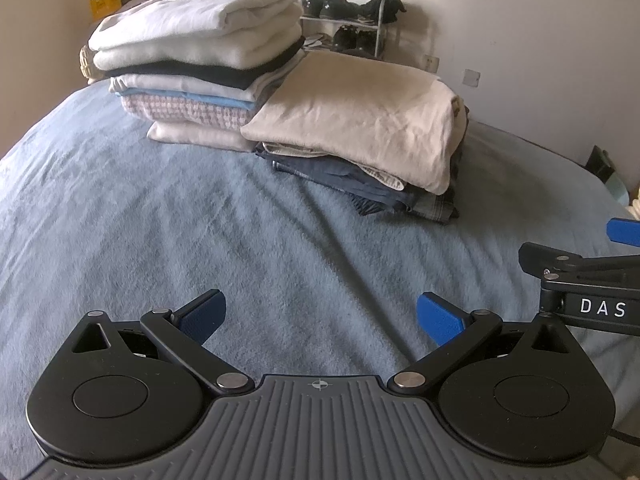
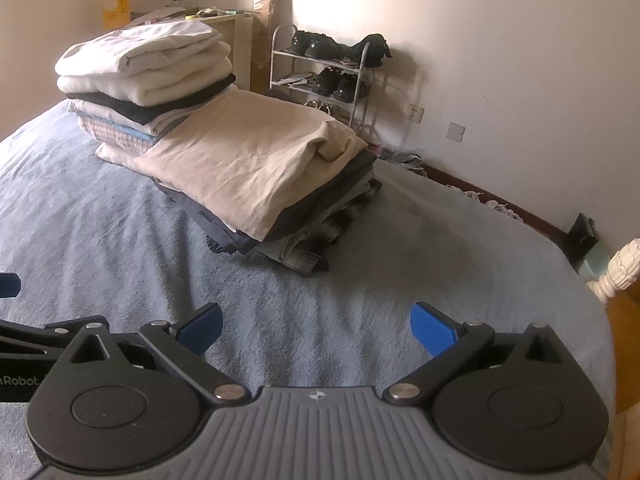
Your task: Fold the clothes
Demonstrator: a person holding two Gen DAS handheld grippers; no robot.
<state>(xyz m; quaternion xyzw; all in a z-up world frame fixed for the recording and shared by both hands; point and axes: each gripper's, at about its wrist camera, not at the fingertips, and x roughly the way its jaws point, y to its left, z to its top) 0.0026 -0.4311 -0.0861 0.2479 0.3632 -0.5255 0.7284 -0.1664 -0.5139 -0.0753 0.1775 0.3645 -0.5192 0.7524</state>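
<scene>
The left gripper [image 1: 320, 316] and right gripper [image 2: 316, 328] hover over the blue blanket [image 1: 160, 220], jaws spread wide, empty. Two stacks of folded clothes sit ahead, touching: a tall stack [image 1: 200, 64] and a low stack [image 1: 360, 136] topped with beige. Only the right wrist view shows the wooden bedpost [image 2: 622, 268] and full shoe rack [image 2: 324, 72].
</scene>
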